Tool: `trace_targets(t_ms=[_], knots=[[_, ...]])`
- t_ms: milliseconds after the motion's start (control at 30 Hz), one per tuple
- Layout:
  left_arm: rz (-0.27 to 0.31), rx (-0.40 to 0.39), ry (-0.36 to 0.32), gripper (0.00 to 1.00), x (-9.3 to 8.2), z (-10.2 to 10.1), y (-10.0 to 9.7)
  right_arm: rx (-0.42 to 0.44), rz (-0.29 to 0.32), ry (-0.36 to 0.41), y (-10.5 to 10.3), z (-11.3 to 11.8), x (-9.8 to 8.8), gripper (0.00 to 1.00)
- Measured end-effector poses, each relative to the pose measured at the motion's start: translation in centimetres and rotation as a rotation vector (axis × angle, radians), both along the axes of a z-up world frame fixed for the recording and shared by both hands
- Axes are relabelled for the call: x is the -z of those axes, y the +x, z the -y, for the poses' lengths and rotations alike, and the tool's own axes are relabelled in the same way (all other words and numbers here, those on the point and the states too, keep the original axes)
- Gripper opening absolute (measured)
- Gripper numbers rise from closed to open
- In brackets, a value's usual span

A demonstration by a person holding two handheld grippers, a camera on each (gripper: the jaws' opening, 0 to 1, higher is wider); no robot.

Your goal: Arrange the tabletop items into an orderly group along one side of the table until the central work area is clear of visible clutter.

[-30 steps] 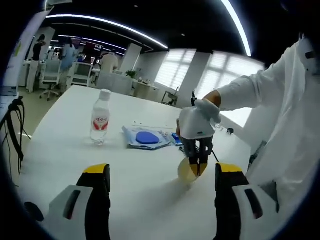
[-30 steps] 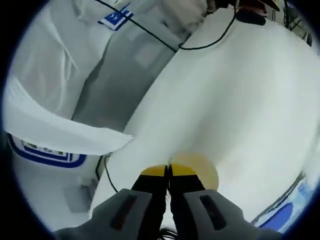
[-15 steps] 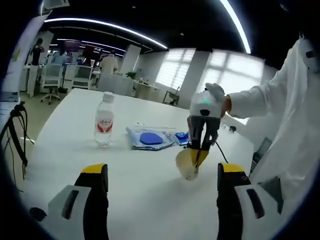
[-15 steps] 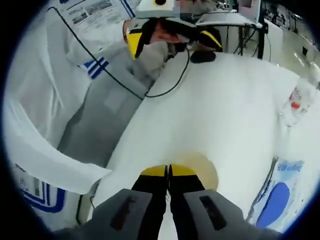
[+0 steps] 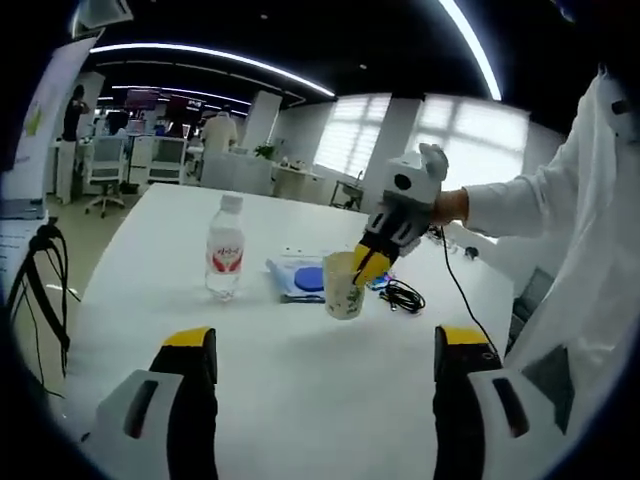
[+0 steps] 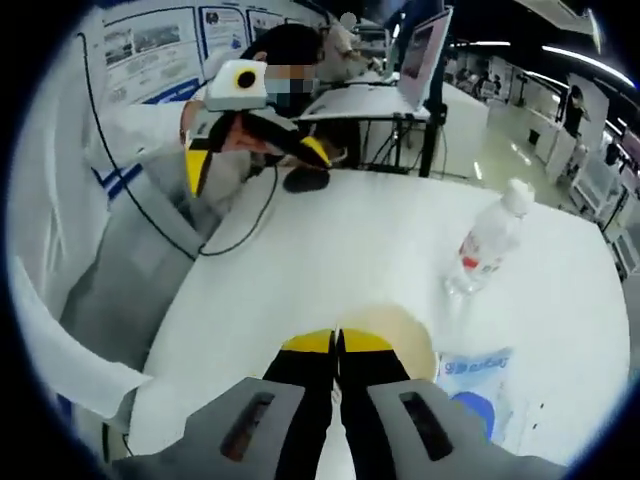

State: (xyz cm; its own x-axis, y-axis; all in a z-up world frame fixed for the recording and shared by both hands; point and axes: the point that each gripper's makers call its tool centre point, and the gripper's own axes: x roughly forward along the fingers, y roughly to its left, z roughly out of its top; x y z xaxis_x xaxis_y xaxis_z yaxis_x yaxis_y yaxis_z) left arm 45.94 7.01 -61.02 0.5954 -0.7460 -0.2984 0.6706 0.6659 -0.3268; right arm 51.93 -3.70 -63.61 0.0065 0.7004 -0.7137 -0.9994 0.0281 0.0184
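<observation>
In the left gripper view my right gripper (image 5: 366,266) is shut on the rim of a pale yellow cup (image 5: 343,289), which it holds upright just in front of a blue and white packet (image 5: 296,279). A clear water bottle (image 5: 226,256) with a red label stands left of the packet. My left gripper (image 5: 325,345) is open near the table's front, with nothing between its jaws. In the right gripper view the cup (image 6: 403,334) sits beside the closed jaws of the right gripper (image 6: 337,343). The left gripper (image 6: 255,163) is across the table, the bottle (image 6: 487,241) and packet (image 6: 474,386) to the right.
A black cable (image 5: 402,295) lies coiled on the white table (image 5: 300,380) right of the cup. A dark rounded object (image 6: 305,180) and a cable (image 6: 236,230) lie near the far edge. A laptop on a stand (image 6: 430,50) is behind. A white sleeve (image 5: 530,200) reaches in from the right.
My right gripper has lifted the cup from low near the table, turned it upright and carried it towards the packet and bottle. The left gripper stays open.
</observation>
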Motion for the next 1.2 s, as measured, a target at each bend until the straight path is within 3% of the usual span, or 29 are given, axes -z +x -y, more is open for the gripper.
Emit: trace_targets(t_ms=[400, 667, 1200], knots=[[0.003, -0.005, -0.007, 0.92, 0.0, -0.1, 0.6, 0.212, 0.189, 0.131, 7.1, -2.2, -1.9, 0.0], [-0.001, -0.01, -0.014, 0.91, 0.2, -0.3, 0.9, 0.32, 0.225, 0.171, 10.1, -2.5, -1.1, 0.0], [-0.025, -0.021, -0.021, 0.91, 1.4, -0.7, 1.2, 0.345, 0.239, 0.173, 12.7, -3.7, 2.7, 0.0]])
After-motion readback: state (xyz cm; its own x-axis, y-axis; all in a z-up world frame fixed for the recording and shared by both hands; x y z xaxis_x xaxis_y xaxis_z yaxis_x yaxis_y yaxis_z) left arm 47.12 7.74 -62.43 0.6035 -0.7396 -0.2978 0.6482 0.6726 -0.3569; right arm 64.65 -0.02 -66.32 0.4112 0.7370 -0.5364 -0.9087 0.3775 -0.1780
